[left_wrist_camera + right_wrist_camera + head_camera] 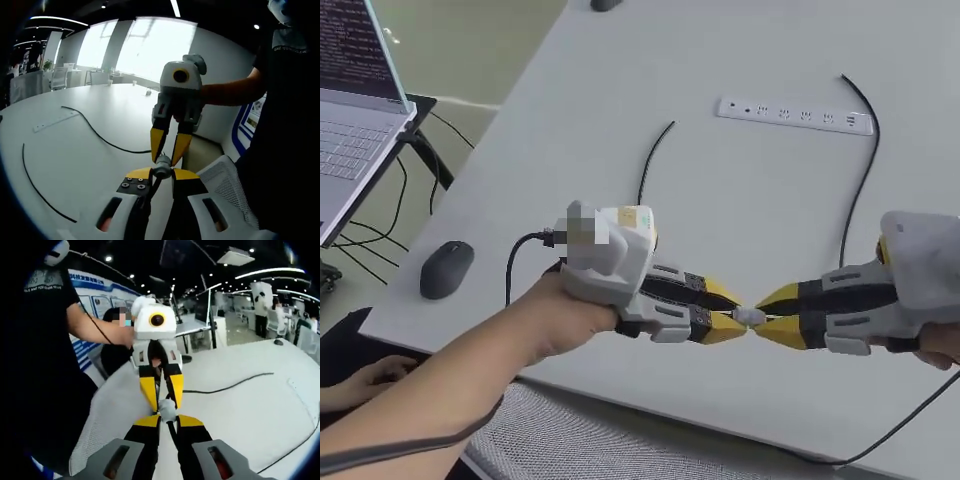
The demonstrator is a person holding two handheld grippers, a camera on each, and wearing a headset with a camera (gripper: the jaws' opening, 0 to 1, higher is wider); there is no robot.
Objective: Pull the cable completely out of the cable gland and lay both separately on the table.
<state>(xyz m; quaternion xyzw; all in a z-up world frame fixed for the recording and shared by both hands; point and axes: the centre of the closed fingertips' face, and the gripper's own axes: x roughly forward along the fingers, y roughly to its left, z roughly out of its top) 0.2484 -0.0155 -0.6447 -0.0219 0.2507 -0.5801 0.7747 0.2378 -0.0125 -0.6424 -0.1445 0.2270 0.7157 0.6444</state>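
Note:
A small grey cable gland (750, 317) hangs in the air above the near edge of the white table (620, 90), between two gripper tips that meet nose to nose. My left gripper (740, 322) comes in from the left and is shut on the gland (161, 167). My right gripper (762, 308) faces it from the right. In the right gripper view a thin black cable (173, 432) runs from the gland (167, 410) back between my right gripper's (168, 420) shut jaws. How far the cable sits inside the gland is hidden.
A white power strip (794, 113) lies at the back, its black cord (860, 180) running toward me. A loose black wire (653, 160) lies mid-table. A dark mouse (446, 268) sits at the left edge, an open laptop (355, 110) beyond it. A mesh chair (580, 440) is below.

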